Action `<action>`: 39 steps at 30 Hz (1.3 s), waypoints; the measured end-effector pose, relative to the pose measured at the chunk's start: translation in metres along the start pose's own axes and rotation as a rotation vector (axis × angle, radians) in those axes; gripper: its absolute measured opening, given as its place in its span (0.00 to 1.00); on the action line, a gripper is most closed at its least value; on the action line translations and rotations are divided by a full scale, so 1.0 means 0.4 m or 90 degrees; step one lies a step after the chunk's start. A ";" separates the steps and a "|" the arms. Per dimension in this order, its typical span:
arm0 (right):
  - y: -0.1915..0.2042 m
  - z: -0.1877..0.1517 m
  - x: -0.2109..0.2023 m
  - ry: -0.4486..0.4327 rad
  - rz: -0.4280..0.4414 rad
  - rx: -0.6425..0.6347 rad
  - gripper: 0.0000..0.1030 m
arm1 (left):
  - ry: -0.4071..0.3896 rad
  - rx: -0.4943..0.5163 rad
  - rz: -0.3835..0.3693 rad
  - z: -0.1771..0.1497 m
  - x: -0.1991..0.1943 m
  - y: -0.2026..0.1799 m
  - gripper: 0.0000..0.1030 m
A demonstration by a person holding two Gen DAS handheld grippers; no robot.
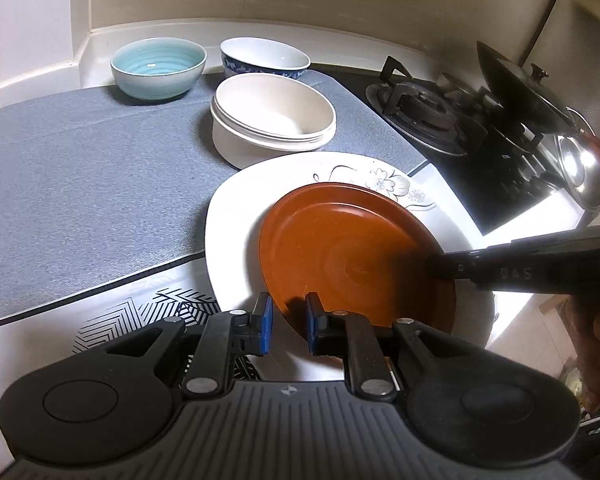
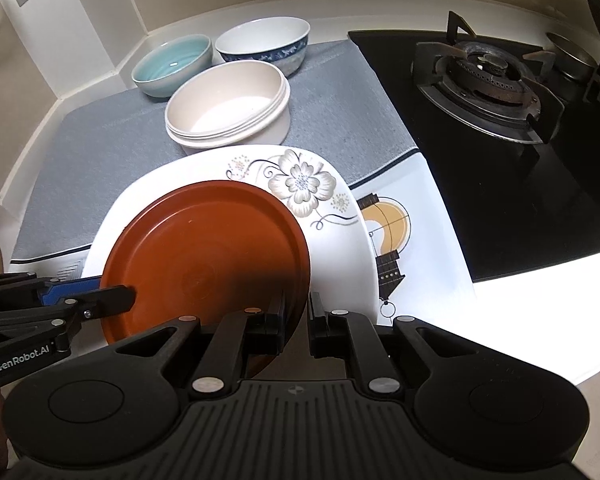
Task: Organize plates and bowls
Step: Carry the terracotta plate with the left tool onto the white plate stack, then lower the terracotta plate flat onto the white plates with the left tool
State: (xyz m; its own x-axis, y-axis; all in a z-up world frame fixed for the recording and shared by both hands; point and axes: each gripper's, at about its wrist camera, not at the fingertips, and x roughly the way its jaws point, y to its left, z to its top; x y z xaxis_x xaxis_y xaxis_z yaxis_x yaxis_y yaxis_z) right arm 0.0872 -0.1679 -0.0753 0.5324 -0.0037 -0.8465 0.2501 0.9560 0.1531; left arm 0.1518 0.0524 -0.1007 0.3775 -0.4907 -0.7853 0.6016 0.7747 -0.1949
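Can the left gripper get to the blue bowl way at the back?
Probably yes. The left gripper sits at the brown plate's edge, open, holding nothing. The grey mat between it and the blue bowl is bare, and the cream bowls stand off to the side.

A round brown plate [image 2: 204, 252] lies tilted on a white floral plate [image 2: 320, 208]. At twelve o'clock stand stacked cream bowls [image 2: 230, 108]; a teal bowl [image 2: 172, 66] at eleven and a blue-patterned bowl [image 2: 264, 42] at one sit behind them.
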 end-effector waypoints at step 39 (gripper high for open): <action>-0.137 0.080 0.042 0.035 0.078 -0.030 0.26 | -0.032 -0.232 0.134 -0.050 -0.056 0.007 0.32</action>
State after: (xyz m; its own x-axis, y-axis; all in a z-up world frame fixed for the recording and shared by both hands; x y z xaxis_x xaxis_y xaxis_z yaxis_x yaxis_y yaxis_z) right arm 0.1085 -0.2300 -0.0817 0.5114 0.1282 -0.8497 0.1477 0.9610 0.2339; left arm 0.1310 0.0734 -0.0953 0.5044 -0.3184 -0.8026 0.2225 0.9461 -0.2354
